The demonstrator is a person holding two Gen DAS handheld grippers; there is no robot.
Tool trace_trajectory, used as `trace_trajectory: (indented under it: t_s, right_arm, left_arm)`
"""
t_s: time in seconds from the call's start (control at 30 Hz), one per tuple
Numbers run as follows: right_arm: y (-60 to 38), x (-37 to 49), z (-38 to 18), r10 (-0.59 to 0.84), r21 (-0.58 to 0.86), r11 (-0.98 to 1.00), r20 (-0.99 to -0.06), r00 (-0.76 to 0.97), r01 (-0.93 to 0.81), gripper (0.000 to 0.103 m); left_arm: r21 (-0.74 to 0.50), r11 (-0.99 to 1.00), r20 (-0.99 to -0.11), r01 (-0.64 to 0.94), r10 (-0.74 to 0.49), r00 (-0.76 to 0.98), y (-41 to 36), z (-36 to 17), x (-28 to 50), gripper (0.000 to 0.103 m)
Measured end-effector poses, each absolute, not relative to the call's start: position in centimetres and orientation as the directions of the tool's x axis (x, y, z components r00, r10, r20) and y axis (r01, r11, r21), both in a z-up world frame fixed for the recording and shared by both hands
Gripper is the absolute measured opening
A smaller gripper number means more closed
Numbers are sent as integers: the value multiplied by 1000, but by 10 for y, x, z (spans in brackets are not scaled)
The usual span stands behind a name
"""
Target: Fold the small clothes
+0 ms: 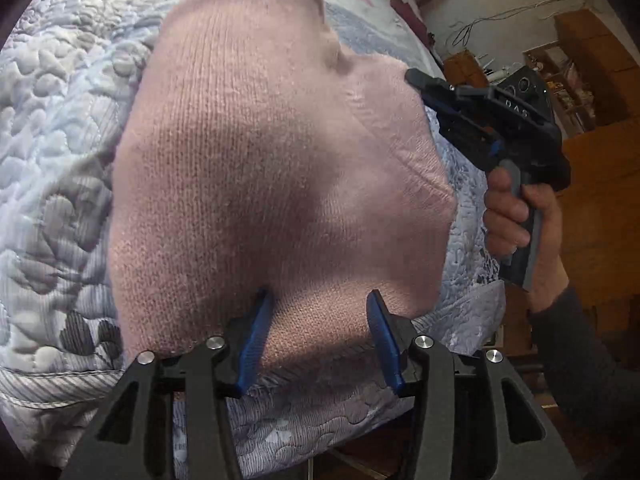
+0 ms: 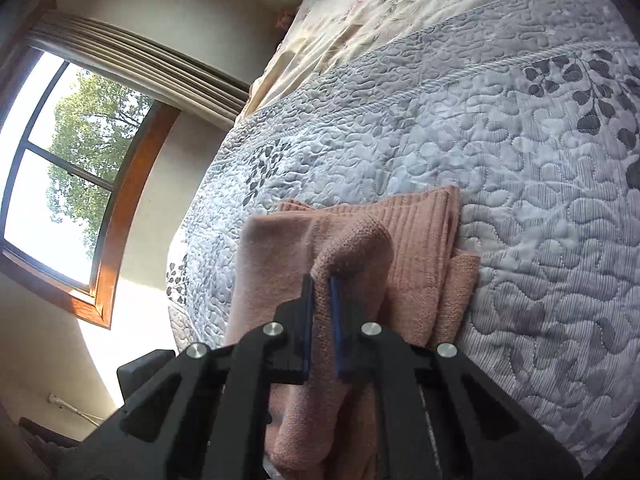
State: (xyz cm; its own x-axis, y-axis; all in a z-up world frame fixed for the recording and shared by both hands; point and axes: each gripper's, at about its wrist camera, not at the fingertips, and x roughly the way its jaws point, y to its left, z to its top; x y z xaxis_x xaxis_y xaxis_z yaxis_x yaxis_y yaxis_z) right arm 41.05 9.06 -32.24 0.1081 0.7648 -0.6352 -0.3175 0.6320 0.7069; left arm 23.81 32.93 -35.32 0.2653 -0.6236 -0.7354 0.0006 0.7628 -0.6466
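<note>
A pink knit garment [image 1: 260, 168] lies spread on a quilted grey-blue bedspread [image 1: 52, 168]. My left gripper [image 1: 320, 320] is open at the garment's near edge, and its blue fingers [image 1: 254, 340] straddle the hem with fabric lying between them. In the left wrist view, a hand [image 1: 516, 216] holds my right gripper [image 1: 416, 78] at the garment's far right corner. In the right wrist view, my right gripper [image 2: 322, 300] is shut on a raised fold of the garment [image 2: 420, 248], which bunches in layers over the bedspread [image 2: 500, 200].
The bed's edge runs just below my left gripper. Wooden shelves [image 1: 580, 60] and a wooden floor stand to the right of the bed. A window [image 2: 60, 180] with a curtain is beyond the bed's far side. A cream floral sheet [image 2: 400, 12] covers the bed's far end.
</note>
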Motion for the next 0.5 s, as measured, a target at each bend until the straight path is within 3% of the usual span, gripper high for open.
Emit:
trace_trajectory:
  t_s: [0.03,0.1,0.13,0.17,0.27,0.33,0.37,0.4,0.43,0.47,0.5]
  right_arm:
    - [87,416,-339,718,677,686,-689,98,-269,8]
    - [71,423,-362,721,705,690,-689,70,-163,13]
    - [63,422,-359,731,716,681,-677,83,-157,19]
    - [58,418,-350,728,709,685,-678,102,-168,34]
    - [55,393,-321,738,702,670,-665,116,-239,45]
    - [60,370,-311,756,706,641,-649,90,-300,45]
    - [67,362,-313,758,705,628,-650,54,-329,40]
    - [71,356,-321,732,678,646,-680,34,-351,29]
    - [72,354,-335,683,631,689,-730,25,-356,24]
    - [69,353,-347,641,594,727,-767,30,-345,10]
    - [63,354,-352,622,577,749,-782,44,-326,24]
  left_arm:
    - [-654,757,-728,10,-633,264,330,-349,241,48]
    - [-705,708,-666,49,-684,298,339,-324,246,48]
    - [-712,698,-641,76,-691,335,347,-307,251,49]
    - [-722,686,-613,93,-696,374,357,-292,258,49]
    - [-722,685,-587,93,-678,443,384,-273,301,50]
    - [-685,725,-635,78,-646,423,385,-282,332,50]
    - [-677,733,-660,61,-642,390,384,-296,346,49]
    - [-648,761,-699,37,-613,368,385,-310,358,47]
    - [-621,784,-728,27,-589,351,383,-323,367,42]
    - [-620,784,-732,22,-588,345,386,-326,364,41]
    - [-633,774,-725,12,-598,342,389,-328,364,40]
